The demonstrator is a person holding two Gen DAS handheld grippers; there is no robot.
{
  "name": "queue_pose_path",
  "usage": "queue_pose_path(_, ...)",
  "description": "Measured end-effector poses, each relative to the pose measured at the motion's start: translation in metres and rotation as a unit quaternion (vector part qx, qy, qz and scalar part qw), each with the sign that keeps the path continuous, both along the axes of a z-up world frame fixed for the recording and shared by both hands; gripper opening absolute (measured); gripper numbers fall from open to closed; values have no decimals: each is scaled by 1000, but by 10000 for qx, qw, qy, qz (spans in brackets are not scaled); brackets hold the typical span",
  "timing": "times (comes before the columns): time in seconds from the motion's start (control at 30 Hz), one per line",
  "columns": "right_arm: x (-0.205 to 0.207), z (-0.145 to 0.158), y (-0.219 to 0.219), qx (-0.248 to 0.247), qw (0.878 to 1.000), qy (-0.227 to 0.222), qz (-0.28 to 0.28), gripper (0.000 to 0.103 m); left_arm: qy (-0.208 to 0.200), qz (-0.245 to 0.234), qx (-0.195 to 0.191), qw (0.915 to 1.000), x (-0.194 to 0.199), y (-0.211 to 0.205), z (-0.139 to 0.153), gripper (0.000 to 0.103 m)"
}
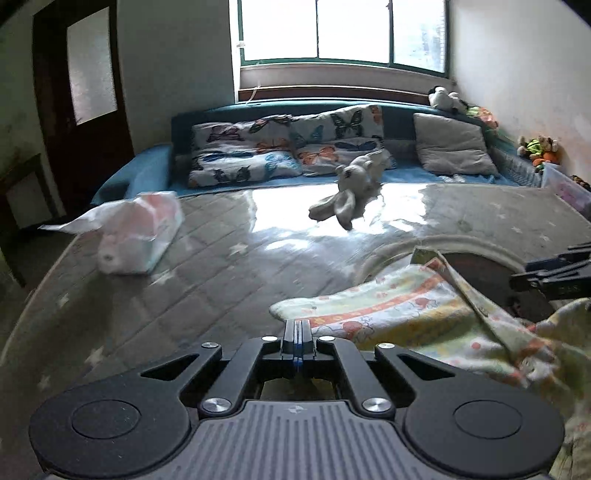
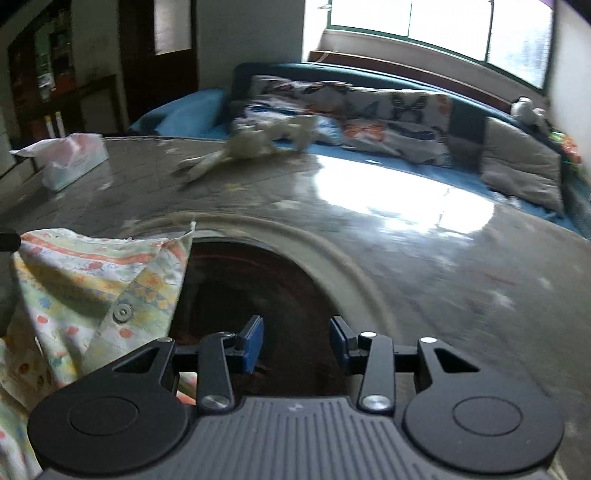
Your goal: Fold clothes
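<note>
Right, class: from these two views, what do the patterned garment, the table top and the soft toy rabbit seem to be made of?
Pastel printed garment: thin woven fabric, probably cotton; it creases sharply and carries a sewn button.
Grey star-patterned table top: quilted-looking cloth under a clear glossy sheet, perhaps plastic or glass; the window glare mirrors off it.
Pale grey toy rabbit: plush; matt, limp ears.

Setting: room in a home, living or sleeping area. Far side: blue daybed point(image 1: 147, 173) under a green-framed window point(image 1: 343, 33), carrying butterfly-print pillows point(image 1: 258, 151) and a grey cushion point(image 1: 450, 147). Plush toys point(image 1: 537, 147) along the right wall. Dark wooden door point(image 1: 81, 85) far left. Tissue pack point(image 1: 140, 232) on glossy star-patterned table point(image 1: 221, 266).
</note>
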State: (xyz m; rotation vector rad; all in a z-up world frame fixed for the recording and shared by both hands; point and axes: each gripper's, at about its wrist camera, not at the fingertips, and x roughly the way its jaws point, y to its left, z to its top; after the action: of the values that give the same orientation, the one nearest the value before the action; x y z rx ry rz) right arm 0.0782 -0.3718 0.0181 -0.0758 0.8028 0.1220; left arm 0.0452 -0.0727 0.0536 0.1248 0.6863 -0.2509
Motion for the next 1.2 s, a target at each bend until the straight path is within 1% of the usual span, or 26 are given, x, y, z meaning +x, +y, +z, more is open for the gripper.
queue_pose_path(0.2,18,-3,44,250,9971,51,713,40,250,136,-67,9996,-7,16,-9,0)
queue_pose_path(0.3,15,2,70,351,9927,32,1151,39,310,198,-33,9993,-7,18,-13,0)
queue_pose_path(0.4,6,7,84,462,9879,10,1482,38,362,252,-51,9990,-4,20,-17,0)
queue_pose_path(0.47,0,11,89,521,9860,-67,1585,38,405,284,-75,9987,-3,23,-20,0)
queue_pose_path(0.57,-11,19,90,853,9805,-133,1768,38,469,330,-89,9983,-3,25,-24,1)
queue_pose_path(0.6,-14,20,91,868,9783,-140,1874,38,476,333,-87,9983,-4,25,-25,1)
queue_pose_path(0.63,-17,20,93,869,9761,-143,1985,38,482,336,-86,9982,-5,25,-26,1)
queue_pose_path(0.73,-23,18,105,648,9724,-59,2239,38,501,345,-83,9981,-7,25,-28,1)
queue_pose_path(0.83,-24,19,107,774,9692,-12,2337,38,516,360,-109,9980,-7,26,-28,1)
queue_pose_path(0.9,-23,22,105,890,9646,89,2480,39,518,366,-113,9979,-6,27,-28,1)
queue_pose_path(1.03,-27,22,107,743,9625,164,2604,40,512,374,-95,9979,-6,28,-28,2)
queue_pose_path(1.07,-26,21,105,814,9618,196,2606,40,511,376,-91,9979,-6,29,-28,2)
queue_pose_path(1.13,-21,24,94,1419,9548,367,2586,40,508,380,-82,9980,-6,29,-28,3)
queue_pose_path(1.2,-21,32,83,1617,9548,241,2482,40,505,384,-73,9980,-6,30,-28,3)
